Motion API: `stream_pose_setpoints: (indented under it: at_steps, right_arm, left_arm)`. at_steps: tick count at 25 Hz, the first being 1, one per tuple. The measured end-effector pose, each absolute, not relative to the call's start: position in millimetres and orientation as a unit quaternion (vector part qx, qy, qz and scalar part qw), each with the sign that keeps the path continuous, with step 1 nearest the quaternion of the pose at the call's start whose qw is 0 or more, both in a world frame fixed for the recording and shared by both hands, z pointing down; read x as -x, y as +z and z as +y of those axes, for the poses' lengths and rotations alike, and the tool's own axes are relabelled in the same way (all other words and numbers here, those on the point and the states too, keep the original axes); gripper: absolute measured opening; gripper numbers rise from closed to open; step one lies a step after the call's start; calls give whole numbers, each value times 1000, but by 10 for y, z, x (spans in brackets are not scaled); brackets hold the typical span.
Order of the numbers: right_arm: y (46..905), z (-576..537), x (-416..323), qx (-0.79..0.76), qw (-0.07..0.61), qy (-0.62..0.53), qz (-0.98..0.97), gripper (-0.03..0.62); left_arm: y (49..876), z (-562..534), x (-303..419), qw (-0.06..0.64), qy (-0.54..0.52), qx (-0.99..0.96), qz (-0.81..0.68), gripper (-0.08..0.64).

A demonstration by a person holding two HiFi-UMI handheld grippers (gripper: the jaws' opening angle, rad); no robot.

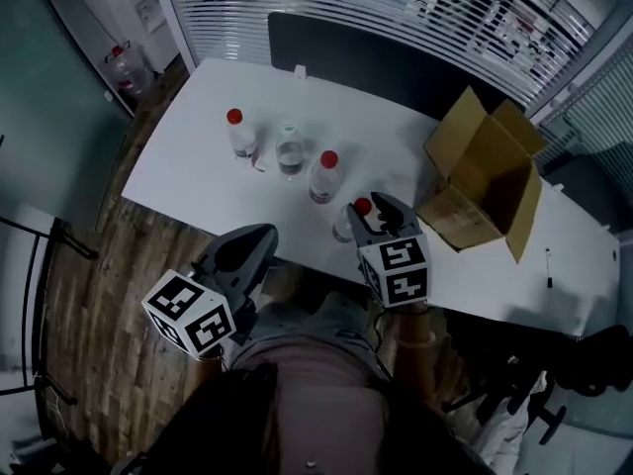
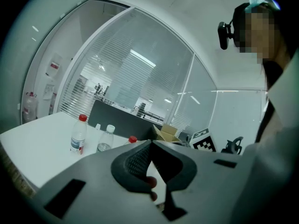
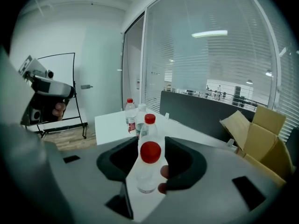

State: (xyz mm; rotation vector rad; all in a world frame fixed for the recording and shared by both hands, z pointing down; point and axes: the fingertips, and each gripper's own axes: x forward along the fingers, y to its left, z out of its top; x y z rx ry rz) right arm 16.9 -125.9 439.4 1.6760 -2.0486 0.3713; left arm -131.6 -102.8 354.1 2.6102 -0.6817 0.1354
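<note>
Four clear water bottles stand on a white table [image 1: 198, 166]. The nearest, a red-capped bottle [image 1: 348, 226] [image 3: 148, 169], stands upright between the spread jaws of my right gripper [image 1: 372, 206] [image 3: 150, 141], and neither pad visibly presses on it. Behind it stand a second red-capped bottle [image 1: 324, 178] [image 3: 149, 125], a white-capped bottle [image 1: 289, 152] [image 3: 141, 110] and a third red-capped bottle [image 1: 240, 137] [image 3: 130, 112]. My left gripper [image 1: 262, 234] [image 2: 150, 143] hangs off the table's near edge. Its jaws meet at the tip with nothing in them.
An open cardboard box [image 1: 485, 176] [image 3: 261, 134] sits on the table right of the bottles. A dark panel [image 1: 346, 52] runs along the table's far edge, with blinds and glass walls behind. Wooden floor [image 1: 89, 305] lies to the left. A black pen [image 1: 549, 267] lies at the table's right end.
</note>
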Motion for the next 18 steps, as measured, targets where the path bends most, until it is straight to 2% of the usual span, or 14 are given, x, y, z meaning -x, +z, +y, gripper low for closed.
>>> stream_pose_setpoints:
  at_steps: [13,18]
  right_arm:
    - [4174,-786,-140,-663,138,151,-720,168]
    - [4093,-475,-162,-680,129,144,-707,126]
  left_arm:
    - [3563,-750,1349,210,56,-956,-199,9]
    - [3554,-477,1344,212,64,-956,-190,9]
